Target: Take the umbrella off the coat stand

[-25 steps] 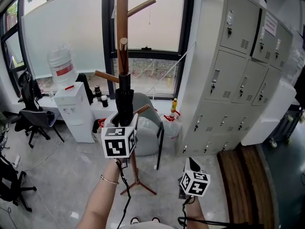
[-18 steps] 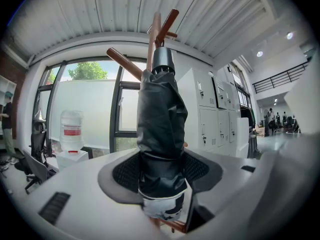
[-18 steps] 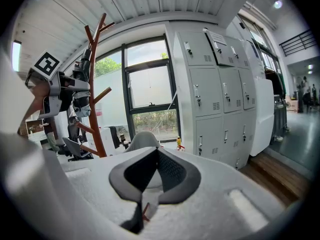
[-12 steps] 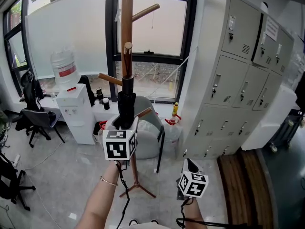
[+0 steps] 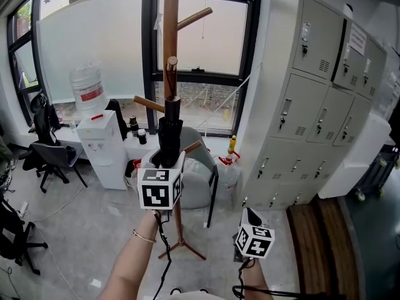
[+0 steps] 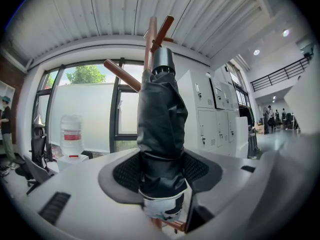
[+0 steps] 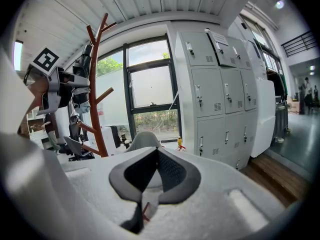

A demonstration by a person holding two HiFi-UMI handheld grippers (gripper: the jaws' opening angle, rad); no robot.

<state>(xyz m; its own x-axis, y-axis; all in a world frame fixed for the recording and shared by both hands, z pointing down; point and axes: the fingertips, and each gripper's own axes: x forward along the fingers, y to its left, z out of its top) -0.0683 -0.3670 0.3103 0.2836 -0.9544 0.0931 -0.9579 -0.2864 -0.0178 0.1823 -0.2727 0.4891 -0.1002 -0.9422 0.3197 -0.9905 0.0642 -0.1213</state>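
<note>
The folded black umbrella (image 5: 169, 136) stands upright against the brown wooden coat stand (image 5: 170, 30), just below one of its pegs. My left gripper (image 5: 165, 162) points level and is shut on the umbrella's lower part; its jaws have just closed a little round it. In the left gripper view the umbrella (image 6: 160, 129) fills the gap between the pads of the left gripper (image 6: 160, 171), with the stand's pegs (image 6: 150, 39) behind its top. My right gripper (image 5: 250, 220) hangs lower right, away from the stand. In its own view the right gripper (image 7: 157, 156) is shut with nothing between its pads.
A water dispenser (image 5: 100, 149) and an office chair (image 5: 47, 158) stand at the left by the window. A grey chair (image 5: 197, 180) sits just behind the stand's foot. Grey lockers (image 5: 312, 117) line the right wall.
The head view has shifted slightly. The left gripper keeps its hold on the umbrella at about the same spot, and the right gripper has stayed where it was.
</note>
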